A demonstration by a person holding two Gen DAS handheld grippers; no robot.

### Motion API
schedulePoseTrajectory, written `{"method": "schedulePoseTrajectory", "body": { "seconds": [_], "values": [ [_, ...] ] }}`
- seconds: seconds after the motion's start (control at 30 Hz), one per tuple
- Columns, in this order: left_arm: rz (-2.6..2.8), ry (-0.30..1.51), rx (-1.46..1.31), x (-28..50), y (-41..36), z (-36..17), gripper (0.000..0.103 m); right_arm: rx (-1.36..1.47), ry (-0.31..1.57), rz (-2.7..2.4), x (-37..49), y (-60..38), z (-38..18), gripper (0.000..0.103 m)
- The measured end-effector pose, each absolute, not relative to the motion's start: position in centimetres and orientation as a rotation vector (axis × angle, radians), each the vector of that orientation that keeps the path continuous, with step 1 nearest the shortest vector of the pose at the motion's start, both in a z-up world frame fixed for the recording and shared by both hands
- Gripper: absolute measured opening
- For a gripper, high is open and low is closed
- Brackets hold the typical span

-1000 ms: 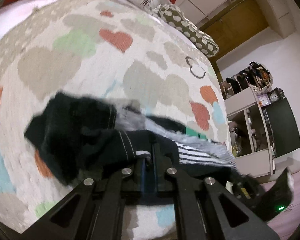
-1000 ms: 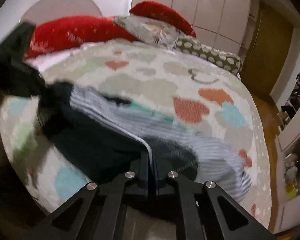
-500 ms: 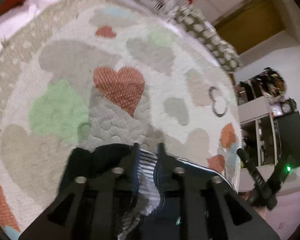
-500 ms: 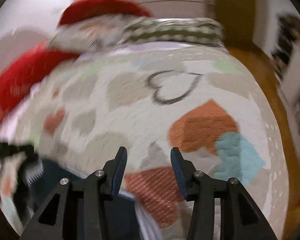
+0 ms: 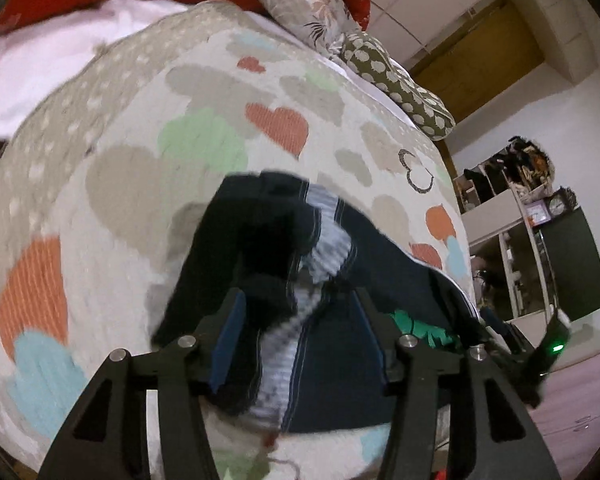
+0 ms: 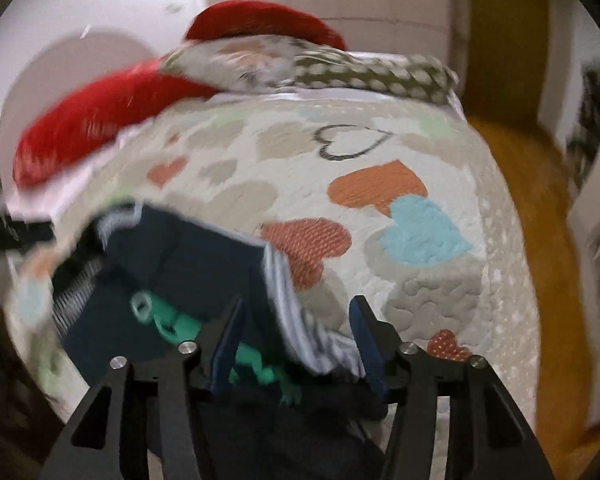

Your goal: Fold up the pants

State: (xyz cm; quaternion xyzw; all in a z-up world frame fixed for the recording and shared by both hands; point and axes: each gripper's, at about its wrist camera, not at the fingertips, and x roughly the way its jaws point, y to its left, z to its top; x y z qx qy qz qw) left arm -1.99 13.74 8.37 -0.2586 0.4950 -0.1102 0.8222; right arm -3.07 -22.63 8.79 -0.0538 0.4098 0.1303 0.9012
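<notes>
The dark navy pants (image 5: 332,360) with a grey striped lining and a green print lie bunched on the heart-patterned bedspread (image 5: 140,184). My left gripper (image 5: 298,316) hovers just over them. Its jaws are opening, and a fold of navy and striped cloth lies loose between its fingers. In the right wrist view the same pants (image 6: 180,256) spread to the left, striped edge turned up. My right gripper (image 6: 298,308) is also opening, with the striped edge and green print between its fingers, not pinched.
Red pillows (image 6: 92,128), a floral one and a spotted one (image 5: 400,84) line the head of the bed. White sheet (image 5: 40,72) shows at the left. A shelf unit (image 5: 512,240) and a wooden door (image 5: 480,68) stand beyond the bed's right edge.
Both grippers were shut on the pants a second ago and have since opened and let go. They swung forward over the bed, then drew back. The pants now rest on the bedspread.
</notes>
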Motion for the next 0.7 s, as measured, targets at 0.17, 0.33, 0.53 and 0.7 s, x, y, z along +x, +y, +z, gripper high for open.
{"method": "schedulePoseTrajectory", "body": {
  "seconds": [0.17,0.33,0.53,0.7],
  "values": [
    [-0.203,1.069,-0.599,-3.9,14.5,6.7,0.053,-0.331,0.897,0.148,-2.0,-20.6,6.7,0.005],
    [-0.165,1.092,-0.598,-4.2,15.7,5.3,0.053,-0.126,0.885,0.171,2.5,-23.6,10.2,0.006],
    [-0.131,1.081,-0.620,-4.9,17.1,4.9,0.054,-0.043,0.911,-0.240,8.0,-29.4,8.2,0.048],
    [-0.109,1.058,-0.615,-5.0,17.8,4.7,0.061,0.190,0.878,-0.088,1.8,-31.9,9.2,0.048]
  ]
}}
